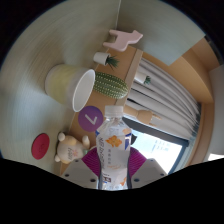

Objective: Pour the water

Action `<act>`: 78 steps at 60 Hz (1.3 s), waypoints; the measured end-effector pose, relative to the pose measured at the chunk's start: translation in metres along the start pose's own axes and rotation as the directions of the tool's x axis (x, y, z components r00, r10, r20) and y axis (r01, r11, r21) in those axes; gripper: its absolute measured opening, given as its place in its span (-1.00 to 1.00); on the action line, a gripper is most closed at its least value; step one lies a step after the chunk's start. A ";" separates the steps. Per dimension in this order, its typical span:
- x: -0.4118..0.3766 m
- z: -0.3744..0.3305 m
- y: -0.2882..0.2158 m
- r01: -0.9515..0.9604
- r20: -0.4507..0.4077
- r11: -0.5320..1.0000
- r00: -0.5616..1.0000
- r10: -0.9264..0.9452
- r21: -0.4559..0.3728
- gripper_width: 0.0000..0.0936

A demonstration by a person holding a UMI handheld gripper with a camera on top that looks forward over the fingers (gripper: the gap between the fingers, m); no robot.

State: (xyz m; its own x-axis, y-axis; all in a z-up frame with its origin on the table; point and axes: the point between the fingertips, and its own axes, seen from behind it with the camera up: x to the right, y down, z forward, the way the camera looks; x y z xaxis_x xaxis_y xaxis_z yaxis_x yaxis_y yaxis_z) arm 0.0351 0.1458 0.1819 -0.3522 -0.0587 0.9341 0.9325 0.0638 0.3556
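A clear plastic water bottle (114, 145) with a white and orange label stands between my fingers, cap end pointing ahead. My gripper (113, 165) is shut on the bottle, its magenta pads (93, 160) pressing both sides of it. The whole scene is rolled sideways. Just beyond the bottle's top lies a pale yellow-green cup (74, 87), its white open mouth facing the bottle. The cup rests on a cream table surface (40, 70).
A purple round clock-like disc (90, 116) sits near the cup. A green cactus toy (112, 84), a pink figure (122, 41) on a wooden box (130, 66), a small beige plush (70, 148) and a red disc (42, 146) are nearby. Grey curtains (165, 95) hang beside a window.
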 end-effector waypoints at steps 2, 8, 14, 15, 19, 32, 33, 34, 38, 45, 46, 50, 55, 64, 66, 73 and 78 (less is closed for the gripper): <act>0.002 0.002 -0.005 0.067 -0.012 0.998 0.998 -0.067 0.008 -0.30; 0.000 0.010 -0.022 0.243 -0.041 0.969 0.970 -0.241 0.051 -0.31; -0.002 0.015 -0.035 0.396 -0.061 0.916 0.918 -0.392 0.067 -0.30; -0.003 0.017 -0.034 0.409 -0.064 0.910 0.912 -0.405 0.070 -0.30; -0.006 0.020 -0.039 0.442 -0.060 0.894 0.897 -0.439 0.070 -0.31; -0.007 0.022 -0.037 0.427 -0.060 0.903 0.904 -0.424 0.052 -0.31; -0.005 0.022 -0.036 0.417 -0.061 0.907 0.908 -0.414 0.049 -0.31; -0.003 0.021 -0.035 0.405 -0.065 0.914 0.914 -0.402 0.042 -0.31; 0.008 0.017 -0.032 0.301 -0.076 0.953 0.952 -0.298 0.033 -0.31; 0.036 0.005 -0.019 -0.019 -0.107 1.000 0.994 0.018 -0.009 -0.31; 0.042 0.005 -0.015 -0.079 -0.100 0.997 0.992 0.079 0.000 -0.31; 0.056 0.000 -0.002 -0.340 -0.109 0.940 0.935 0.337 -0.006 -0.24; 0.068 -0.009 0.011 -0.657 -0.104 0.753 0.748 0.656 0.024 -0.24; 0.087 -0.022 0.049 -0.953 -0.143 0.292 0.280 0.949 0.075 -0.24; 0.083 -0.022 0.055 -0.980 -0.125 0.189 0.179 0.976 0.069 -0.24; 0.053 -0.011 0.067 -0.997 -0.113 -0.078 -0.081 0.990 0.027 -0.24; 0.025 -0.001 0.066 -0.985 -0.098 -0.168 -0.164 0.981 -0.031 -0.24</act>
State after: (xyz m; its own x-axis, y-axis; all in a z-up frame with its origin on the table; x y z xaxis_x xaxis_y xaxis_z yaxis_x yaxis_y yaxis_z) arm 0.0879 0.1472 0.2287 0.9810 -0.0255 0.1922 0.1927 0.0160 -0.9811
